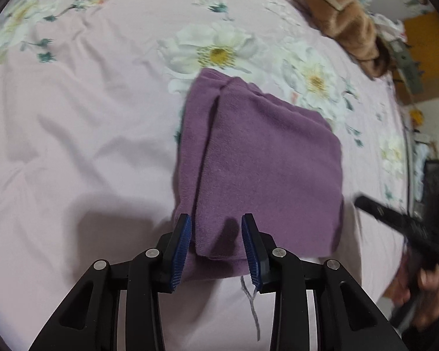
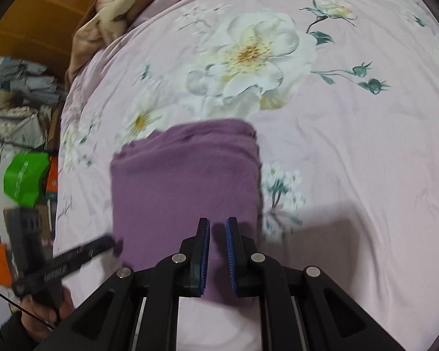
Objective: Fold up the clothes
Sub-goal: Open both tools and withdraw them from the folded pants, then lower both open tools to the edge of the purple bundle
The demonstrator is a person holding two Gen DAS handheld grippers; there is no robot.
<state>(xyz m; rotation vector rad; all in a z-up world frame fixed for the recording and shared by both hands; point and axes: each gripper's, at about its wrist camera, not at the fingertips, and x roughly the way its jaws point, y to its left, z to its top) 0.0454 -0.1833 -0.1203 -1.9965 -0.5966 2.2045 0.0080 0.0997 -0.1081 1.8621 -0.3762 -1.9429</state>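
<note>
A folded purple garment point(image 1: 263, 161) lies flat on a pink bedsheet point(image 1: 87, 131) printed with large white flowers, near the middle of the bed. It forms a thick, roughly square stack; in the left wrist view one layer's edge runs as a dark crease down its left part, and a thin grey thread point(image 1: 253, 307) trails from its near edge onto the sheet.

The left gripper point(image 1: 216, 218) points steeply down over the near edge of the garment. Its jaws stand partly apart, the blue ribbed pads point(image 1: 180, 251) either side of the near left corner of the stack. The cloth lies flat between and beneath them with a gap on each side, and nothing is pinched or lifted.

The right gripper point(image 2: 218, 222) also points down over the near edge of the purple garment point(image 2: 187, 181), towards its right side. Its jaws are narrowly apart, with a slim gap between the blue pads point(image 2: 205, 257); the fabric shows through the gap lying flat, not gripped. Whether the tips touch the cloth cannot be told.

Each view catches the other gripper blurred at its edge, held in a hand point(image 1: 427, 292). A brown plush blanket point(image 1: 345, 20) is bunched at the far edge of the bed.
</note>
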